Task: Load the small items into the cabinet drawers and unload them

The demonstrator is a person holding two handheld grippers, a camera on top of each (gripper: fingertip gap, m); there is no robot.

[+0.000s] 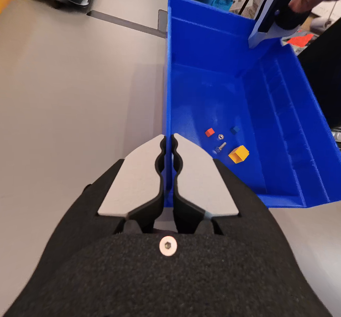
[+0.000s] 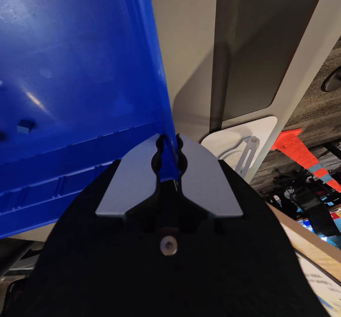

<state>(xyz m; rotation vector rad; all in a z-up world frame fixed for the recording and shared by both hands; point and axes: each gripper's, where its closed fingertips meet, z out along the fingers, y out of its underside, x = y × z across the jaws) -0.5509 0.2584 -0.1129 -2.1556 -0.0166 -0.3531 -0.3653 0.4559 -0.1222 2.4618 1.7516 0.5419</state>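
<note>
While both grippers clamp walls, blue drawer [image 1: 212,90] runs lengthwise away.

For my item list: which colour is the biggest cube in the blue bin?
Yellow cube; the left wrist view shows it best.

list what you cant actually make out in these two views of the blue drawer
- Left wrist view: the blue drawer wall's outer face is behind the left claw; whether the drawer rests on the table is unclear.
- Left wrist view: the nut and screw are too small for detail.
- Right wrist view: the red cube and yellow block fall outside the frame; the blue cube is blurred.
- Right wrist view: the right claw hides the rim it clamps.
</note>
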